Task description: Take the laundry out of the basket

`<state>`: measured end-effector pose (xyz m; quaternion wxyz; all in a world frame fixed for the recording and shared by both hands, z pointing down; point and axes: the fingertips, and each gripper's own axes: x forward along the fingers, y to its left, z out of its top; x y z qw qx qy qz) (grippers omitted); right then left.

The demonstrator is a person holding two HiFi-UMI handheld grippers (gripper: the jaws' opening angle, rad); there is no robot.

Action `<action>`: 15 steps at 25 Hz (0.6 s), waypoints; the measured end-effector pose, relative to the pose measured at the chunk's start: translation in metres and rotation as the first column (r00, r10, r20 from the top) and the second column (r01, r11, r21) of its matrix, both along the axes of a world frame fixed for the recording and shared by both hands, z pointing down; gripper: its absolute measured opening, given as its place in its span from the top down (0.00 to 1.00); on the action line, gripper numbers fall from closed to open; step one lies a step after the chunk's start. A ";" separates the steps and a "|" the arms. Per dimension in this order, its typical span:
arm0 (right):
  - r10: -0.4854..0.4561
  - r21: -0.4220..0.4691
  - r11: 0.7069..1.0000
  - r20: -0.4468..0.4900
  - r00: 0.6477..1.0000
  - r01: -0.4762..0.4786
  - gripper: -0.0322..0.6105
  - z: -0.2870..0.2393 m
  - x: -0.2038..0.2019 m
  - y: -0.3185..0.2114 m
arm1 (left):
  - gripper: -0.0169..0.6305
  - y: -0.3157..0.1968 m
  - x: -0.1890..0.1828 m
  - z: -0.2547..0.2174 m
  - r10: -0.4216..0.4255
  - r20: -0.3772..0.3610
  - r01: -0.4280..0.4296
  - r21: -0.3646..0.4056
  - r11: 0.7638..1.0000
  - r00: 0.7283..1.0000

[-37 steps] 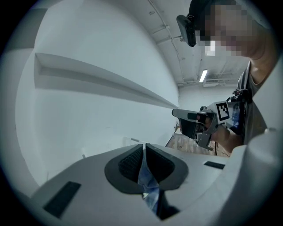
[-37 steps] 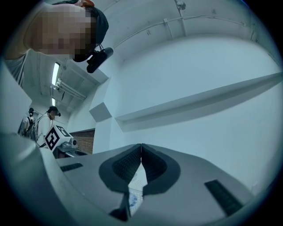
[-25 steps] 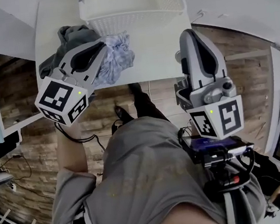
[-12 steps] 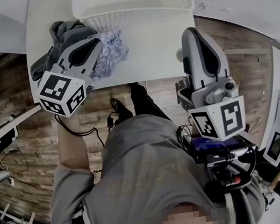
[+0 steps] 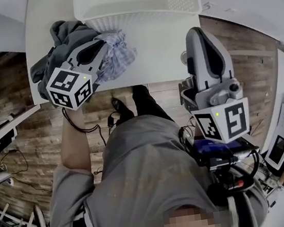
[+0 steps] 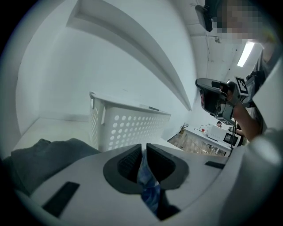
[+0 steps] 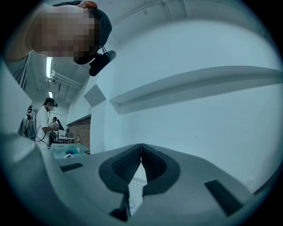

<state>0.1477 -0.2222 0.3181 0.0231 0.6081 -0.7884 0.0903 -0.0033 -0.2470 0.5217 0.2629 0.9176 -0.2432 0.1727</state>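
The white perforated laundry basket [image 5: 133, 7] stands at the back of the white table [image 5: 160, 56] and looks empty as far as its inside shows. In the left gripper view the basket [image 6: 128, 128] is just ahead. A blue checked cloth [image 5: 120, 56] lies bunched in front of it, next to a dark grey garment [image 5: 64, 37]. My left gripper [image 5: 103, 44] reaches over both, and a fold of the blue cloth [image 6: 145, 176] sits pinched between its jaws, which are starting to open. My right gripper [image 5: 196, 30] hovers at the table's right front edge, shut and empty.
The grey garment [image 6: 40, 159] fills the table's left side. Brick-pattern flooring lies below the table's front edge. Other people and benches with equipment [image 6: 221, 132] stand in the room to the right.
The left gripper has shifted slightly right and closer to the basket with the blue cloth still between its jaws. The right gripper has barely moved.
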 end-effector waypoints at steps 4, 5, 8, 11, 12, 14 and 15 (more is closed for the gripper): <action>0.003 0.006 1.000 -0.003 1.000 -0.003 0.94 -0.003 -0.001 0.003 | 0.90 0.003 0.002 0.004 0.008 -0.001 -0.008 -0.009 1.000 1.000; 0.005 0.009 1.000 -0.003 1.000 -0.005 0.94 -0.005 0.000 0.003 | 0.89 0.004 0.002 0.002 0.009 -0.001 -0.009 -0.004 1.000 1.000; 0.006 0.022 1.000 -0.001 1.000 -0.006 0.94 -0.008 0.000 0.006 | 0.87 0.005 0.002 -0.008 -0.001 -0.019 0.002 0.011 1.000 1.000; 0.002 0.033 0.999 0.006 1.000 -0.002 0.94 -0.010 -0.002 0.009 | 0.83 0.003 -0.002 -0.023 -0.013 -0.029 0.014 0.039 0.999 0.999; 0.002 0.033 0.999 0.008 1.000 -0.002 0.94 -0.010 -0.003 0.010 | 0.83 0.003 -0.002 -0.028 -0.017 -0.031 0.018 0.051 0.999 0.999; 0.000 0.028 1.000 0.010 1.000 0.000 0.94 -0.009 -0.005 0.011 | 0.83 0.003 -0.003 -0.038 -0.024 -0.039 0.027 0.072 0.997 0.999; -0.002 0.025 1.000 0.010 1.000 0.002 0.94 -0.008 -0.006 0.012 | 0.83 0.003 -0.003 -0.043 -0.027 -0.043 0.031 0.081 0.996 0.999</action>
